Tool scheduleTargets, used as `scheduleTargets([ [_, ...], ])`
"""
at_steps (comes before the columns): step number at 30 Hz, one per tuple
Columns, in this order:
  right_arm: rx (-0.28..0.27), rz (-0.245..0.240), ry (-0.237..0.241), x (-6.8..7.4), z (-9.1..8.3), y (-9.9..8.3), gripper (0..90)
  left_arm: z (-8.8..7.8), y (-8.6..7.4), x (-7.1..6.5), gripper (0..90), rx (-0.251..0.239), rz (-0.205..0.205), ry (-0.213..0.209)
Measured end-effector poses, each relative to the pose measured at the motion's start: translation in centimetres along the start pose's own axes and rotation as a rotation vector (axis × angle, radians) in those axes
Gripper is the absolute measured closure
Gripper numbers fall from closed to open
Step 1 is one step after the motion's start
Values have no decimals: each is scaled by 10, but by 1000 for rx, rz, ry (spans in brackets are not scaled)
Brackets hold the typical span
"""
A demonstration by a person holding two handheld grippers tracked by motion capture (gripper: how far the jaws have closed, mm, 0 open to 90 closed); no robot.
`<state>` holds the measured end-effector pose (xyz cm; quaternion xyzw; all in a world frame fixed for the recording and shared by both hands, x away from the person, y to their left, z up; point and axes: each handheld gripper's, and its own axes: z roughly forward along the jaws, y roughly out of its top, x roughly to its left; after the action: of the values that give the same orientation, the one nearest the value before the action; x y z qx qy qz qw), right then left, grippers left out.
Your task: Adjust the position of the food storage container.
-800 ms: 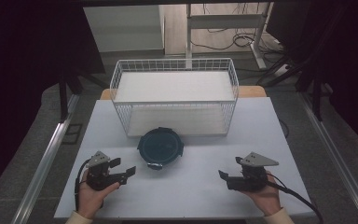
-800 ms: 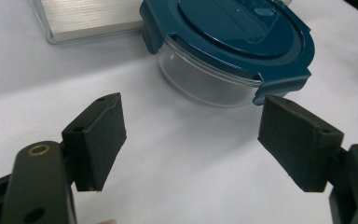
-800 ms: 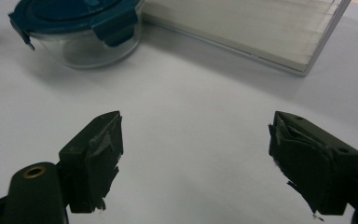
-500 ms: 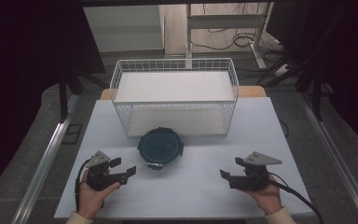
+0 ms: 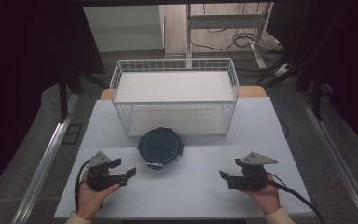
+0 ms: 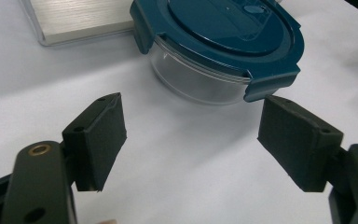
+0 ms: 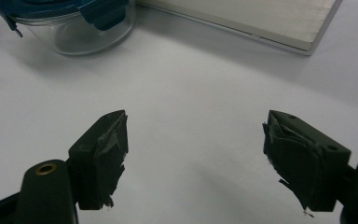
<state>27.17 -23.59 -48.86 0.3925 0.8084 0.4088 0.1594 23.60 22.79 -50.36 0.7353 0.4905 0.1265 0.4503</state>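
Note:
A round clear glass container with a dark teal clip-on lid (image 5: 160,145) stands on the white table just in front of the wire basket (image 5: 175,95). My left gripper (image 5: 124,167) rests low at the front left. It is open and points right toward the container. In the left gripper view the container (image 6: 219,37) lies just beyond the wide-apart jaws of the left gripper (image 6: 191,121), which hold nothing. My right gripper (image 5: 230,169) sits at the front right, open and aimed left. In the right gripper view the container (image 7: 74,28) is farther off at the upper left, beyond the right gripper (image 7: 193,126).
The white wire basket stands on a pale board (image 7: 261,18) at the back of the table and has nothing inside. Bare white tabletop (image 5: 191,186) lies between the two grippers. A cable (image 5: 293,193) trails from the right gripper toward the front right corner.

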Motion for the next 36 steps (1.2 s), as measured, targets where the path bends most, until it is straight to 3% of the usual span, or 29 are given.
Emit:
scheduleTargets([
  [8,-1,12,-8,-1,0,0,218,-2,2,-2,227,-5,5,-8],
  [11,-5,32,10,-2,0,1,220,-2,4,-4,232,-10,2,1],
  [15,-7,42,21,-6,-1,1,225,0,17,-10,235,-22,6,11],
  [19,-22,96,42,-12,-5,-1,233,3,32,-16,241,-29,0,11],
  [26,-34,100,29,-16,-8,-1,238,2,56,-32,248,4,53,14],
  [33,-30,127,25,-18,-6,-1,238,-8,70,-27,281,-26,39,23],
  [34,-34,153,54,-17,-6,0,238,-8,72,-25,287,-30,31,20],
  [36,-40,167,68,-17,-6,1,238,-7,76,-21,291,-28,15,18],
])
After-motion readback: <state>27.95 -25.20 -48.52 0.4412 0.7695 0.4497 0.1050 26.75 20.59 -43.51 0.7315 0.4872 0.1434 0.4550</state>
